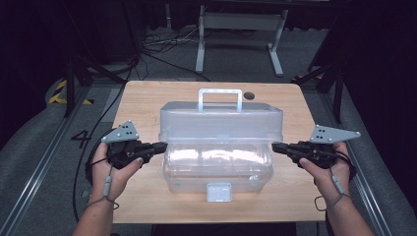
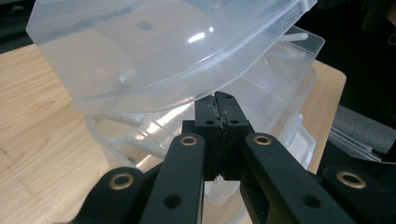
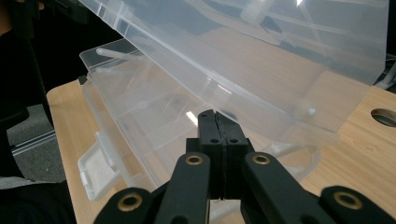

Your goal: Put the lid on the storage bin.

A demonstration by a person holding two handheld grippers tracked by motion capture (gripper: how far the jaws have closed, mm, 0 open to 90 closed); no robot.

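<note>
- Nearest the camera in the high view: two forearms coming in from the near edge, each hand around a black gripper with a grey three-cornered plate on top.
- Left gripper: jaws pressed together, nothing between them; tip sits at or just under the left end of the raised lid. In the left gripper view its tip meets the lid's lower rim; pushing or merely touching, cannot tell.
- Right gripper: jaws likewise closed and empty, tip at the lid's right end; same in the right gripper view.
- Clear plastic storage box with hinged lid: stands mid-tabletop, latch tab toward the near edge. Translucent lid with a carry handle is tilted up and open toward the far side.
- Handling, judged: thin-walled plastic, light, looks empty; stiff but flexes and twists if lifted at one end. Smooth and slippery, so closed tips can slide off. Best purchase looks to be the lid's lower rim at both ends together, or the handle.
- Light base may skid on the pale wooden tabletop when the lid is pushed.
- Around: dark round hole in the tabletop, far right of the handle; white metal frame and cables on the floor beyond. Nothing stands in the lid's path.
</note>
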